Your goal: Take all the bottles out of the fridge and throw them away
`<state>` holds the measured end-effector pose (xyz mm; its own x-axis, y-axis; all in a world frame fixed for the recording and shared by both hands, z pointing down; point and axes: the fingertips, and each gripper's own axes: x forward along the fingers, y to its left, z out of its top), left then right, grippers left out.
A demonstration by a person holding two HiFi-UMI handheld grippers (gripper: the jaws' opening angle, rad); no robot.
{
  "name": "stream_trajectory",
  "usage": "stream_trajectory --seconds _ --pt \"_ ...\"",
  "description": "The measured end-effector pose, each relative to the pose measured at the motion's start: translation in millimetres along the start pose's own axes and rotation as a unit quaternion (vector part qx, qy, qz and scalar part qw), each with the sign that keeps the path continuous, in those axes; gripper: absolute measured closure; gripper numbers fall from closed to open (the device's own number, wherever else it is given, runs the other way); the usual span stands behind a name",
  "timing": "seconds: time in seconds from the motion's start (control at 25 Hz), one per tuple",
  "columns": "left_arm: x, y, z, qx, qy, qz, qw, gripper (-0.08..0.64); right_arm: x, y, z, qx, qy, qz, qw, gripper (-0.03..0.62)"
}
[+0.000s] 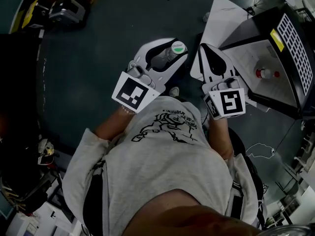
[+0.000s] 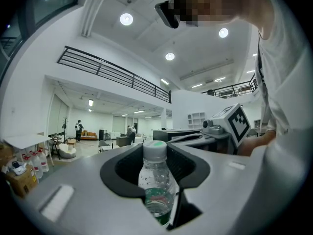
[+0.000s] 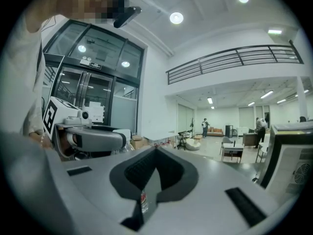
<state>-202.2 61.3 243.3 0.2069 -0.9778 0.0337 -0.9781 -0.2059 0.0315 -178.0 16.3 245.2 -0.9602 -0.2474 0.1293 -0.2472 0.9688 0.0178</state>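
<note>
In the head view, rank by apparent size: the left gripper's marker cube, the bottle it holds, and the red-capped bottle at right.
1. marker cube, nearest the camera
2. held bottle, partly hidden by the jaws
3. red-capped bottle

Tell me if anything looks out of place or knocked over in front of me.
One thing: a red-capped bottle seems to lie on its side on the white surface at the right of the head view. Otherwise nothing stands out; the clear bottle gripped in the left gripper's fingers is capped and looks undamaged.
</note>
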Motion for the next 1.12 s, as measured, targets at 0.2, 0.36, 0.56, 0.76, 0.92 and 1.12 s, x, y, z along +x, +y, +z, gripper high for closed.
stream_trajectory --seconds 0.2,0.36,0.56,0.76,0.92,1.12 --pt "3.8 -3.3 -5.5 0.001 0.004 0.000 1.0000 0.408 -3.0 -3.5 -6.9 -0.005 0.003 0.004 1.000 0.583" --pt "6.6 -6.7 -12.0 -0.001 0.010 0.000 1.0000 0.408 -6.4 -6.4 -15.3 -0.005 0.011 0.001 1.000 0.583" --pt "10.4 -9.8 -21.2 -0.003 0.020 -0.002 0.9998 0.408 -8.0 -8.3 -27.9 0.002 0.021 0.003 1.000 0.583" --pt "14.6 -11.4 -32.1 -0.008 0.027 -0.002 0.9996 0.408 -9.0 -8.5 -40.1 0.003 0.026 0.012 1.000 0.583" --pt "18.8 -12.7 -40.4 -0.013 0.033 -0.005 0.9993 0.408 -9.5 -12.4 -48.4 0.011 0.032 0.008 0.999 0.583" --pt "24.2 -13.1 -51.7 -0.021 0.040 -0.008 0.9990 0.408 -9.3 -17.5 -63.1 0.011 0.043 0.006 0.999 0.583"
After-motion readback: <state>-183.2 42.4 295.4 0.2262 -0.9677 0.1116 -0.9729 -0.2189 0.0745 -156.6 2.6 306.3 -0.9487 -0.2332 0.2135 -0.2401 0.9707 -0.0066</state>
